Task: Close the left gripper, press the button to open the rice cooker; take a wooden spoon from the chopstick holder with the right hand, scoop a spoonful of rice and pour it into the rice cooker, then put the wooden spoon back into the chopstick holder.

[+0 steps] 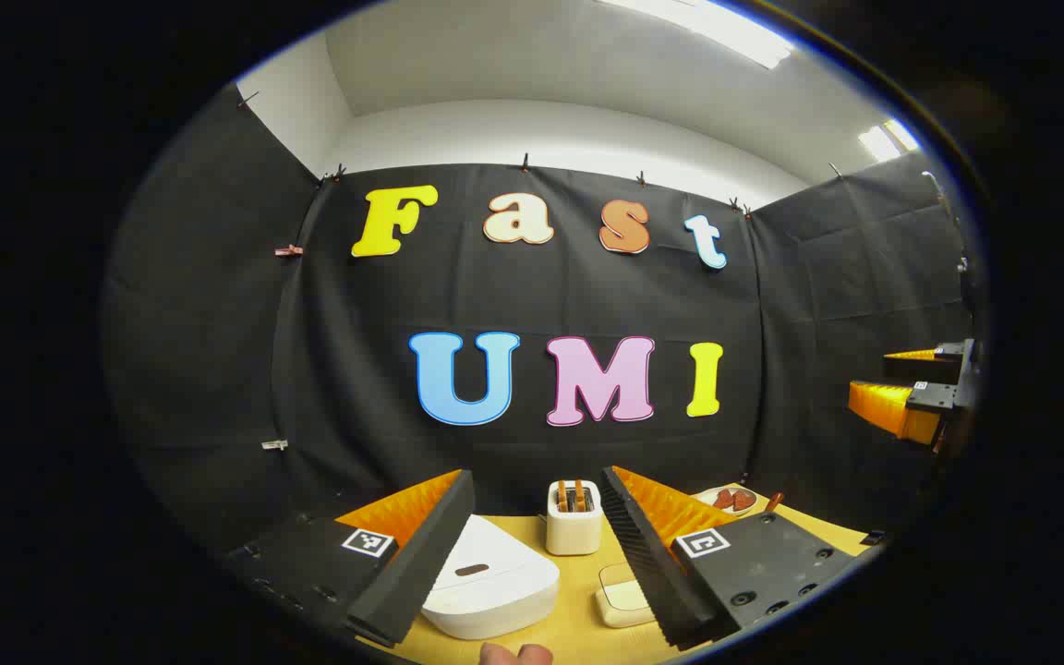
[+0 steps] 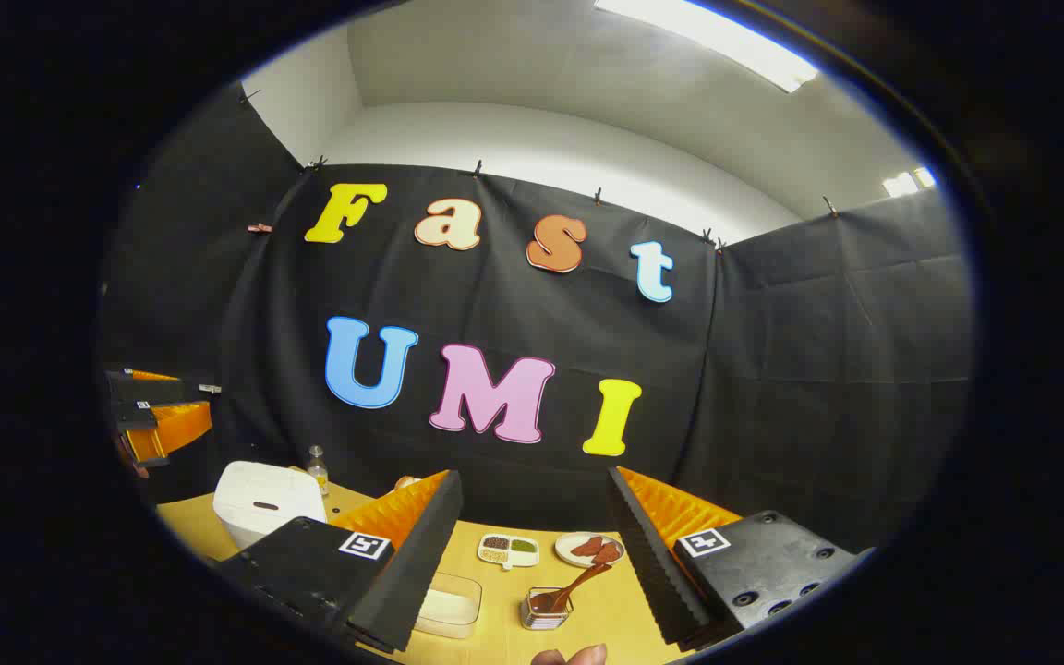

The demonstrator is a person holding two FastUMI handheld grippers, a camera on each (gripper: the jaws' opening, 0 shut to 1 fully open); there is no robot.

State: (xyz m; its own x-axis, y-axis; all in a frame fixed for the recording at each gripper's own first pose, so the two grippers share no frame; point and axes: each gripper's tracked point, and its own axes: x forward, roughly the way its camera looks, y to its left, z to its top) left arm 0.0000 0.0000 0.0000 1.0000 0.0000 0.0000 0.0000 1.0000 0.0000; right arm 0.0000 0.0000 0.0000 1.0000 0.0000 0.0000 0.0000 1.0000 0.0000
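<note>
The white rice cooker sits with its lid down on the yellow table, just below and between the spread fingers of my left gripper, which is open and empty. In the right gripper view the rice cooker stands at the far left. My right gripper is open and empty too, raised above the table. Below it a wooden spoon leans in the small chopstick holder. A clear box of rice lies left of the holder. The rice box also lies beside the cooker.
A white toaster-like box stands behind the cooker. A plate of brown pieces, a divided dish and a small bottle stand near the back wall. Each gripper appears at the other view's edge.
</note>
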